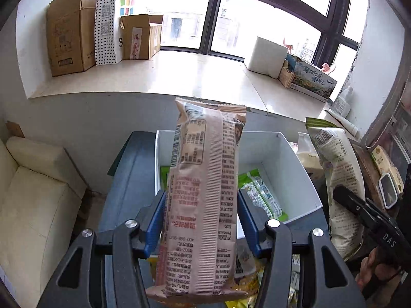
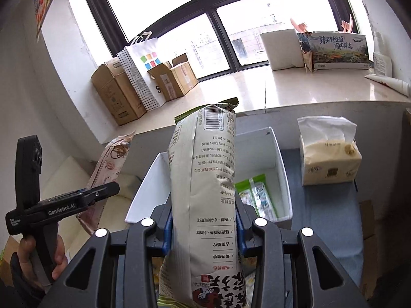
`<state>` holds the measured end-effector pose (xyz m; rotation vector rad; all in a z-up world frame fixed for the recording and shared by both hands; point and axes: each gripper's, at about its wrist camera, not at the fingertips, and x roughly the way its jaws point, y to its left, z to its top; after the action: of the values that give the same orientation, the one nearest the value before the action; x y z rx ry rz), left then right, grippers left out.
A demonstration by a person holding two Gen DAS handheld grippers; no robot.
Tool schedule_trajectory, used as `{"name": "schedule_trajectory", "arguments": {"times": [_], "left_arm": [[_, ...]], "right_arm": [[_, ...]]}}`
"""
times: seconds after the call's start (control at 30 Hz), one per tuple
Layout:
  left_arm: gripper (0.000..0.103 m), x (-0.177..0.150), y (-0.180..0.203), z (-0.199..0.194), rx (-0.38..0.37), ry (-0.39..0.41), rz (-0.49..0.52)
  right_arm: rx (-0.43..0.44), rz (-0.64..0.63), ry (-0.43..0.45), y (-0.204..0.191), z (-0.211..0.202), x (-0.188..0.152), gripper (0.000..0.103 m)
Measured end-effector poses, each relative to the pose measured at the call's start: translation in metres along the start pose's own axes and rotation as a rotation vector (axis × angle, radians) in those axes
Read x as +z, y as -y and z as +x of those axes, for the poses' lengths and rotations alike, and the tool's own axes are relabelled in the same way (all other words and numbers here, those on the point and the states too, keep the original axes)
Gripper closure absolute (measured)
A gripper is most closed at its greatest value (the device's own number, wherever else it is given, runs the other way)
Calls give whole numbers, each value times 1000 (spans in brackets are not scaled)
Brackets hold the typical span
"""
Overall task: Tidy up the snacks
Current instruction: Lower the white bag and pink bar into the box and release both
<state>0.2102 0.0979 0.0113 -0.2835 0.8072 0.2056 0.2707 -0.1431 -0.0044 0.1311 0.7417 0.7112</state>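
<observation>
Cardboard boxes and a dotted paper bag stand on the windowsill at far left. Left gripper: blue pads clamped on an upright pink snack packet, held above the white bin. Bin contents: green packets. Right gripper: closed on an upright pale green-trimmed snack bag over the same bin. Tissue pack on the blue surface just beside the bin, at right.
</observation>
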Motion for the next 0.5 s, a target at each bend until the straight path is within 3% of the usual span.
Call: {"name": "schedule_trajectory", "arguments": {"times": [0.13, 0.3, 0.33, 0.37, 0.4, 0.47, 0.5], "left_arm": [[44, 18, 4, 41, -9, -47, -16], [49, 20, 18, 74, -6, -61, 31], [49, 19, 22, 81, -9, -77, 45], [48, 17, 22, 86, 2, -86, 48], [47, 15, 22, 89, 11, -91, 54], [40, 13, 20, 89, -8, -93, 52], [29, 11, 18, 88, -9, -90, 50]], "right_arm": [[-62, -14, -60, 14, 48, 38, 63], [-138, -33, -150, 36, 92, 46, 59], [-148, -23, -163, 40, 97, 44, 37], [-162, -12, -179, 44, 101, 42, 7], [-177, -3, -175, 46, 101, 39, 1], [-179, -11, -148, 47, 97, 34, 0], [-187, -20, -144, 46, 95, 33, 0]]}}
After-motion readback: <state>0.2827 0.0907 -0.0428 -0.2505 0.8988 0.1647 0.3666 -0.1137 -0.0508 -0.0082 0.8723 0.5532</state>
